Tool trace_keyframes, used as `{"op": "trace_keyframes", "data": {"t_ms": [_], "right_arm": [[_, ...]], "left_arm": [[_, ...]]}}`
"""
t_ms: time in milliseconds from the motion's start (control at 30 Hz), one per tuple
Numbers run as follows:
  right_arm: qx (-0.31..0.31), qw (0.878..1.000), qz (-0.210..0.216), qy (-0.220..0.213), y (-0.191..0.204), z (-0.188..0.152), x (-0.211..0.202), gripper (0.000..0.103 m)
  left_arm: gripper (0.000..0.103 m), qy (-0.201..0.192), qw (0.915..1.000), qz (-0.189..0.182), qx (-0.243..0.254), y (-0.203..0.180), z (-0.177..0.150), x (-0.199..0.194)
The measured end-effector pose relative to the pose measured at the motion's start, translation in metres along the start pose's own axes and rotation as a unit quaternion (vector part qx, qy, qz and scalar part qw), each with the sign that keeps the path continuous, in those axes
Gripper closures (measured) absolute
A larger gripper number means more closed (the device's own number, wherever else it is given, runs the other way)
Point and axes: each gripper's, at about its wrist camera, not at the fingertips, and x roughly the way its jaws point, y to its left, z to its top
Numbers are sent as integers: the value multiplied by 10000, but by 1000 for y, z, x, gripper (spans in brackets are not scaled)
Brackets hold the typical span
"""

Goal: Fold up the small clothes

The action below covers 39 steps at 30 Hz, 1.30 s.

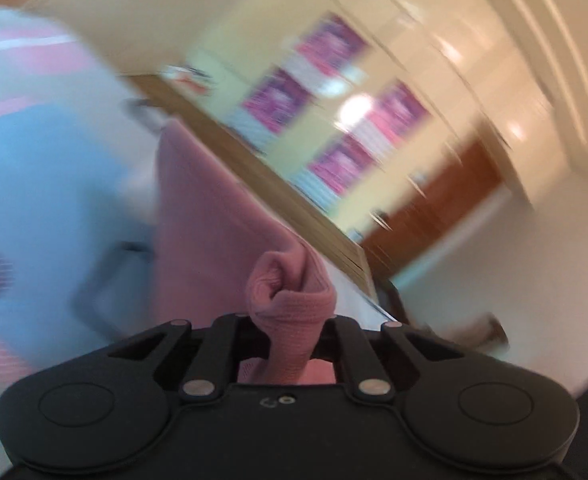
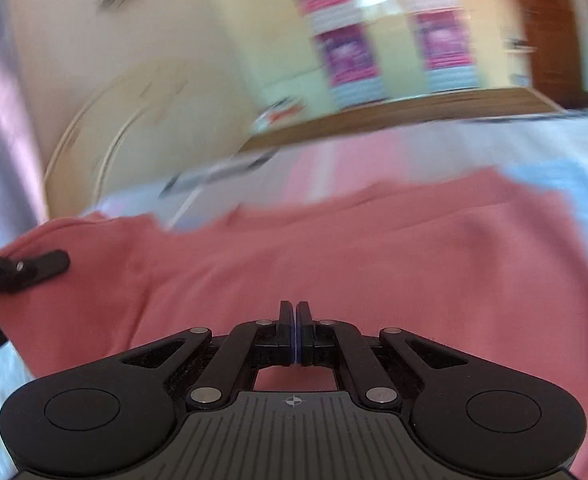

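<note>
A pink knit garment [image 2: 374, 256] lies spread on a bed with a striped pink, white and blue sheet [image 2: 554, 148]. My left gripper [image 1: 290, 320] is shut on a bunched edge of the pink garment [image 1: 290, 292], which hangs stretched from it toward the bed. It also shows at the left edge of the right wrist view [image 2: 34, 268], at the garment's left corner. My right gripper [image 2: 296, 316] is just above the garment's near edge with its jaws pressed together; I see no cloth between them. Both views are blurred.
A wooden headboard [image 2: 394, 116] runs along the far side of the bed. Behind it is a yellow wall with purple and pink pictures [image 2: 346, 56]. A brown door [image 1: 434, 208] stands at the right in the left wrist view.
</note>
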Motion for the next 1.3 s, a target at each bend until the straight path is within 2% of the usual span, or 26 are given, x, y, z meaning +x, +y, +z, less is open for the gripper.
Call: {"op": "trace_keyframes", "data": {"t_ms": [133, 233, 267, 300, 367, 400, 467, 533, 600, 633, 700, 800, 867, 1000, 1133, 1200, 1233, 1267, 1300], "right_arm": [[734, 9943, -527, -569, -68, 20, -55, 103], [969, 9884, -846, -802, -107, 29, -89, 103], [1044, 9873, -878, -808, -117, 31, -97, 103], [1130, 9863, -899, -803, -128, 32, -104, 103], [1281, 9855, -832, -732, -145, 31, -113, 101], [1368, 9851, -804, -670, -150, 32, -115, 99], [1401, 9858, -655, -655, -155, 29, -122, 76], [1325, 9876, -540, -654, -153, 26, -125, 66], [1315, 9893, -281, -563, -146, 22, -120, 65], [1295, 9902, -184, -484, -142, 21, -115, 66], [1190, 9924, -79, -307, -134, 18, -102, 66], [979, 9951, -123, -79, -125, 19, -81, 66], [915, 9955, -192, 132, -128, 23, -65, 66], [608, 9954, -317, 671, -136, 23, -33, 66], [403, 9960, -270, 747, -137, 27, -24, 66], [337, 9958, -214, 822, -135, 28, -17, 66], [232, 9959, -190, 850, -131, 28, -16, 71], [77, 9958, -188, 894, -127, 29, -14, 88], [-65, 9957, -213, 901, -122, 29, -13, 91]], "left_arm": [[95, 646, 9952, -500, 534, -69, -27, 55], [95, 1247, 9867, -754, 720, -105, -72, 102], [92, 1613, 9799, -847, 809, -116, -93, 123], [84, 2017, 9707, -867, 980, -123, -112, 141], [80, 2869, 9488, -567, 1197, -133, -143, 163], [73, 2803, 9493, -650, 1270, -134, -144, 155], [66, 2470, 9547, -842, 1428, -132, -129, 129], [57, 2067, 9644, -699, 1492, -120, -105, 110], [56, 1625, 9750, -303, 1487, -102, -77, 100], [56, 1461, 9770, -60, 1554, -91, -66, 98], [56, 1453, 9759, 441, 1567, -67, -50, 105], [55, 1594, 9721, 768, 1541, -39, -42, 120], [54, 1729, 9718, 772, 1402, -28, -45, 131], [51, 1765, 9726, 772, 1302, -21, -50, 134], [52, 1617, 9738, 723, 1428, -23, -42, 129], [51, 1676, 9727, 737, 1425, -24, -38, 134], [51, 1723, 9716, 738, 1444, -24, -40, 137], [51, 1788, 9699, 737, 1482, -24, -40, 141], [52, 1876, 9679, 711, 1514, -24, -42, 144]]}}
